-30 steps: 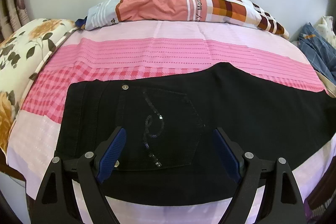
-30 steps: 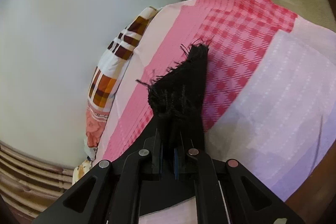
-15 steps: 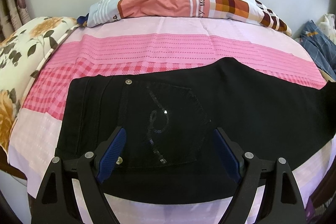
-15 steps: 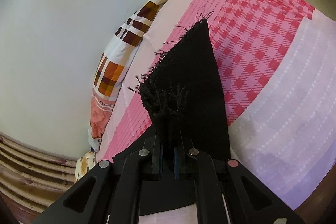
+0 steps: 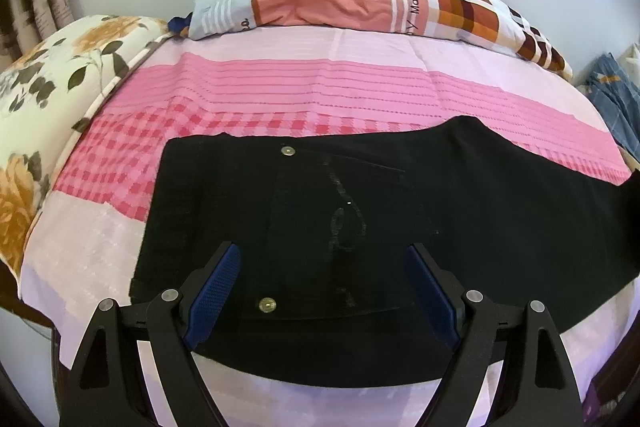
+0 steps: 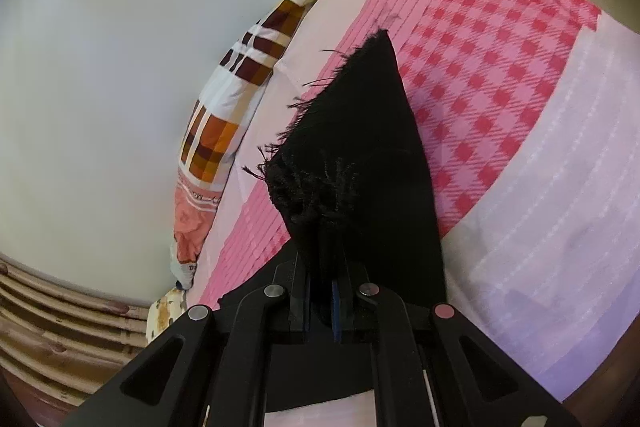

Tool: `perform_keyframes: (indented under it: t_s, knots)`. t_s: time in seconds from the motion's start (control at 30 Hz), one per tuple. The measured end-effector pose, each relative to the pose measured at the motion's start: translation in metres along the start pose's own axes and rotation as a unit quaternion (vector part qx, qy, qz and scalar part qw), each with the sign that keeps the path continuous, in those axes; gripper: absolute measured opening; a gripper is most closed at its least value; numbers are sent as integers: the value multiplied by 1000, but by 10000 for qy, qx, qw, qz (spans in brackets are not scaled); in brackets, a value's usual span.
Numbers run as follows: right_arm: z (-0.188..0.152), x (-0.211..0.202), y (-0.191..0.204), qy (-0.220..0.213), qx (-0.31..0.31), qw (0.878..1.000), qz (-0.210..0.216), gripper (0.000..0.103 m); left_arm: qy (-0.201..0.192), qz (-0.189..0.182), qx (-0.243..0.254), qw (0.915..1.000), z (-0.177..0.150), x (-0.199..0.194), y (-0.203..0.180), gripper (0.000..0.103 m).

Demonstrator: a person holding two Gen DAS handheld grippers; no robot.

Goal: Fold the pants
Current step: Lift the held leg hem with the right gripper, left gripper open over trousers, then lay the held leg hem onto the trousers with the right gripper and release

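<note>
My left hand-held gripper (image 5: 322,291) hangs spread wide over the waist end of the black jeans (image 5: 360,227), its blue-padded fingers (image 5: 214,287) parted to either side of the back pocket (image 5: 340,231) and gripping nothing. The jeans lie flat across the bed (image 5: 304,87), along its near edge, with the waistband toward the left edge and the legs running off toward the right. The pocket carries a faint sequinned curl, and two metal rivets (image 5: 267,304) mark its waistband-side corners. My right hand-held gripper (image 6: 320,301) is pressed together on the frayed hem (image 6: 320,183) of the jeans, the loose black threads bunched just above the closed tips and the leg fabric rising in a peak over the pink checked sheet (image 6: 500,75). A patchwork pillow (image 5: 360,3) in coral, white and orange-brown squares lies along the far edge of the bed against the wall. A floral quilt (image 5: 44,99) sits beyond the left edge, and some blue plaid cloth (image 5: 616,99) is heaped past the right edge.
</note>
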State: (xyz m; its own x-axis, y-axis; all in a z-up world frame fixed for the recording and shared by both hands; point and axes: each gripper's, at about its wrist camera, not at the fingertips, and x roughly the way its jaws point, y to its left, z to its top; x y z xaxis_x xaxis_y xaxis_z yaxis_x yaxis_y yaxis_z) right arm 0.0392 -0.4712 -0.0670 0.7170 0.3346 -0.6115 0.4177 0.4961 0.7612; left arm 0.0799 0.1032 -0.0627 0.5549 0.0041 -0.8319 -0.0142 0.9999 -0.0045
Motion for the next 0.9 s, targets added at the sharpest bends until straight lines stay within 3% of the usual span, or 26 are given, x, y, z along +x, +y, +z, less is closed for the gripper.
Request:
perform_keyframes:
  t_s: [0.9]
  knots:
    - [-71, 90, 61, 1231, -293, 9902, 599, 9, 161, -34, 109, 9998, -8, 7, -5, 84]
